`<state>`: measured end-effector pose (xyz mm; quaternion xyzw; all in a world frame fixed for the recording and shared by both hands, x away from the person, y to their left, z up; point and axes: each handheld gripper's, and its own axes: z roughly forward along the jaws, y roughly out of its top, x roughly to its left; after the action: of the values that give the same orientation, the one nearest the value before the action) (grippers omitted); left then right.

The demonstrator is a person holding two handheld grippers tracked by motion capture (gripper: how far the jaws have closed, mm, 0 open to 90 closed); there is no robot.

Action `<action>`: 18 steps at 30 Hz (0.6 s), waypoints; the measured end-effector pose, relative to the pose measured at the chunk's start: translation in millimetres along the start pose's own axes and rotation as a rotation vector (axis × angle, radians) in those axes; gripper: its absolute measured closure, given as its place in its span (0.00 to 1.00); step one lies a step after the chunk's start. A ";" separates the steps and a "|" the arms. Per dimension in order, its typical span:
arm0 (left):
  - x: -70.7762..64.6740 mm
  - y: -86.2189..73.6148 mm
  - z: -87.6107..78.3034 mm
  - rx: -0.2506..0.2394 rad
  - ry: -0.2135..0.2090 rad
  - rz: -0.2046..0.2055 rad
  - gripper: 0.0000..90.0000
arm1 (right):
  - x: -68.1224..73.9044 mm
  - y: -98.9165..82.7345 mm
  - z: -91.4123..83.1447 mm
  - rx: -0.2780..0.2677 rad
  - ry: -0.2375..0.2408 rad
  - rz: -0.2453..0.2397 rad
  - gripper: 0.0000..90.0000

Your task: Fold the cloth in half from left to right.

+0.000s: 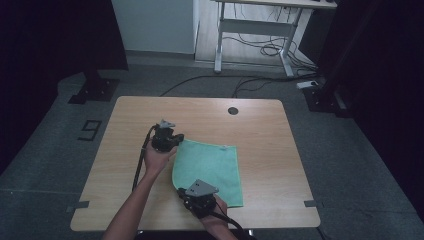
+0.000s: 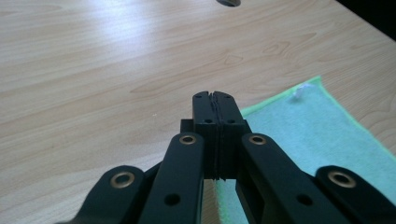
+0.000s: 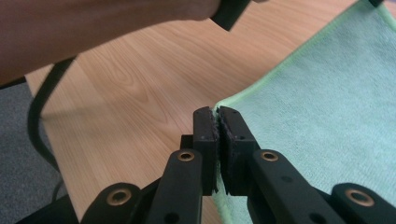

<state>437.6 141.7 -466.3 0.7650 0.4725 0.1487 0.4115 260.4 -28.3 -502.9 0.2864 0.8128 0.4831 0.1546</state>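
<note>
While I hold both claws pinched tight, each one has an edge of the green cloth (image 1: 212, 170) between its pads. The left claw (image 1: 176, 140) grips the cloth's far left corner; in the left gripper view its jaws are pressed flat together, with the cloth (image 2: 322, 135) spreading away to the right of the claw and running back under it. The right claw (image 1: 184, 192) grips the near left corner; in the right gripper view a thin lip of green edge sits pinched between the pads, and the cloth (image 3: 327, 116) fans out to the right of the claw.

From the high view, the cloth's left edge bows between my two claws, while the part to the right of them lies flat on the bench (image 1: 260, 130). A small white tag (image 2: 299, 92) sits at the cloth's far edge, ahead and to the right of the left claw. The round hole (image 1: 233, 110) in the bench lies well beyond the left claw, to its right. In the right gripper view my left forearm (image 3: 102, 32) crosses above and to the left of the right claw, with its black cable (image 3: 42, 102) hanging down towards the bench's edge.
</note>
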 end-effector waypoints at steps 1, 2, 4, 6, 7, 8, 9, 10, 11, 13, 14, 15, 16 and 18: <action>0.4 0.7 -0.8 -0.005 -0.001 -0.001 1.00 | 1.0 1.5 -0.4 -0.005 0.001 0.000 0.95; 1.0 1.0 -1.3 -0.005 -0.005 -0.003 1.00 | 1.1 2.4 -0.7 -0.009 0.001 -0.001 0.95; 1.9 0.7 -0.7 -0.003 -0.007 -0.007 1.00 | 0.1 2.4 -1.5 -0.013 0.001 0.004 0.95; 2.4 0.2 -0.1 0.000 -0.008 -0.010 1.00 | -0.5 1.4 -1.1 -0.012 0.002 0.008 0.95; 2.4 0.3 -0.1 0.000 -0.007 -0.009 1.00 | -0.4 1.0 -0.6 -0.011 0.001 0.008 0.95; 2.5 0.7 -0.5 -0.001 -0.009 -0.005 1.00 | -0.1 1.1 0.0 -0.011 0.003 0.009 0.95; 2.5 0.7 -0.5 -0.001 -0.009 -0.005 1.00 | 0.4 1.5 0.7 -0.012 0.005 0.006 0.95; 2.1 1.7 -1.8 0.002 -0.007 0.000 1.00 | 1.2 2.4 1.2 -0.013 0.005 0.004 0.95; 1.8 2.5 -2.7 0.005 -0.004 0.004 1.00 | 2.1 3.6 1.7 -0.017 0.008 0.001 0.95; 1.1 4.0 -5.2 0.008 0.007 0.016 1.00 | 3.2 5.6 1.1 -0.025 0.006 -0.005 0.95; 0.7 4.6 -6.2 0.008 0.009 0.020 1.00 | 3.2 6.1 0.6 -0.027 0.005 -0.005 0.95; 0.6 5.4 -6.9 0.010 0.007 0.025 1.00 | 2.6 6.1 0.1 -0.028 0.006 -0.005 0.95; 0.3 6.0 -7.6 0.010 0.007 0.028 1.00 | 1.8 5.9 -0.5 -0.027 0.005 -0.003 0.95; -0.5 7.3 -8.7 0.011 0.003 0.029 1.00 | -0.1 5.5 -1.5 -0.027 0.004 0.005 0.95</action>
<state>436.4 143.9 -455.3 0.7740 0.4628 0.1533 0.4041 261.4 -27.4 -497.3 0.2853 0.8057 0.4951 0.1560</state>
